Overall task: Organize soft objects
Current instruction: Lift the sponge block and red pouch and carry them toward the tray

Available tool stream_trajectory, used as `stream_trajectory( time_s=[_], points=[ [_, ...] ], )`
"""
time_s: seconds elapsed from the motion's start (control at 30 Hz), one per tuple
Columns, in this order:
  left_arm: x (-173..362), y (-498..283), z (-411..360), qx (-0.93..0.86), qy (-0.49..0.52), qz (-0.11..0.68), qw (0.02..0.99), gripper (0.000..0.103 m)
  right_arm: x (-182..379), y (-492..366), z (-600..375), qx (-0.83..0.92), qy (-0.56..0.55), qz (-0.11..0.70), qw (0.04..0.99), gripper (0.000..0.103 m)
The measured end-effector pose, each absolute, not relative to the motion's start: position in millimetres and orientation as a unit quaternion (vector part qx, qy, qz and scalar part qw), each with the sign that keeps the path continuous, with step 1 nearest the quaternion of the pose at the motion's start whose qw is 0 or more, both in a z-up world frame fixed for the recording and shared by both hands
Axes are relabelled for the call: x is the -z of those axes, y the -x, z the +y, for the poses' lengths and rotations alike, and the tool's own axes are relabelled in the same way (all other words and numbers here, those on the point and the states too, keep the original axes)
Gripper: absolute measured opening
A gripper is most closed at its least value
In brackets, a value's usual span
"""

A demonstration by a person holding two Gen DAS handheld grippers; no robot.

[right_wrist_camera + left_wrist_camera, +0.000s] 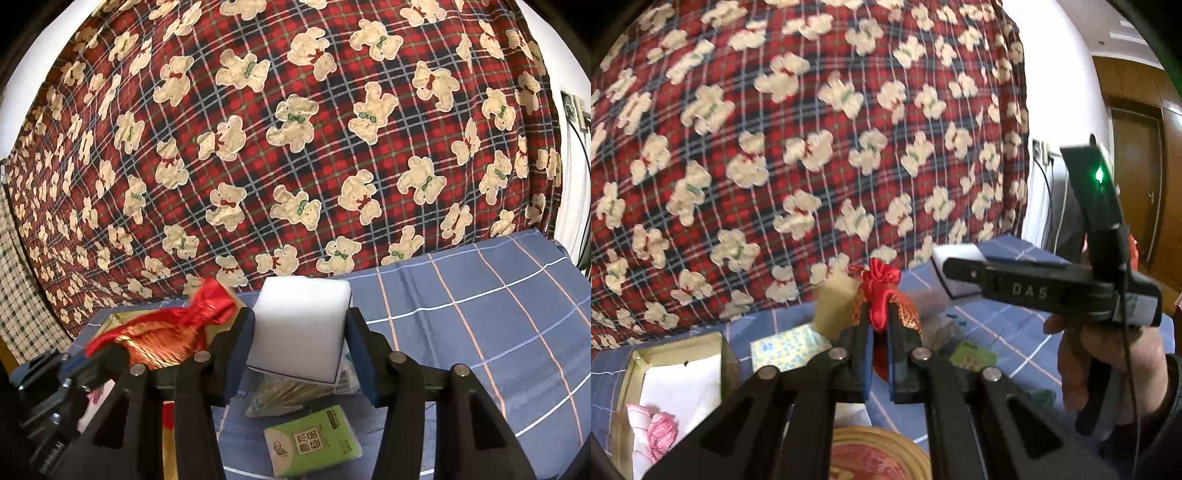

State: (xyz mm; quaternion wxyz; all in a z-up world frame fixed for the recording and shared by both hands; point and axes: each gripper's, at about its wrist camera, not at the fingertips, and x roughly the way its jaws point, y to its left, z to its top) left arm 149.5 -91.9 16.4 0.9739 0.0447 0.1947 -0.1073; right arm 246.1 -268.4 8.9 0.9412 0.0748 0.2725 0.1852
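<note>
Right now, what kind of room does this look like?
Probably a bedroom at home: a blue checked sheet covers a bed-like surface, a teddy-bear plaid blanket hangs behind it, and wooden doors stand to one side.

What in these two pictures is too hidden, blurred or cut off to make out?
- Left wrist view: the round golden box is cut off by the bottom edge and hidden behind the left gripper.
- Right wrist view: the red pouch is motion-blurred, so its pattern is unclear.
- Right wrist view: the packet under the white foam block is mostly covered.
</note>
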Motion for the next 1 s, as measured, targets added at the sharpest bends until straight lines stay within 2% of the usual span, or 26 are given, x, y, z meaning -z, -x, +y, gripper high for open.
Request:
stream_trajectory(
  time_s=[0.27,0.47,0.7,1.0],
  points=[
    [-24,-133,-77,0.075,-0.036,0.145,0.986,0.003,-15,-236,-267,-0.191,-0.084,0.228,0.951,0.053],
    [-28,-131,-63,0.056,-0.019,0.135,0.989,0.003,-24,-225,-261,-0.205,-0.09,0.185,0.957,0.053],
    [-29,-130,-59,0.045,-0.019,0.131,0.99,0.003,-20,-229,-250,-0.199,-0.083,0.196,0.957,0.053],
    [-31,-128,-53,0.026,-0.013,0.122,0.992,0.003,-29,-224,-253,-0.187,-0.099,0.16,0.964,0.053]
  ],
)
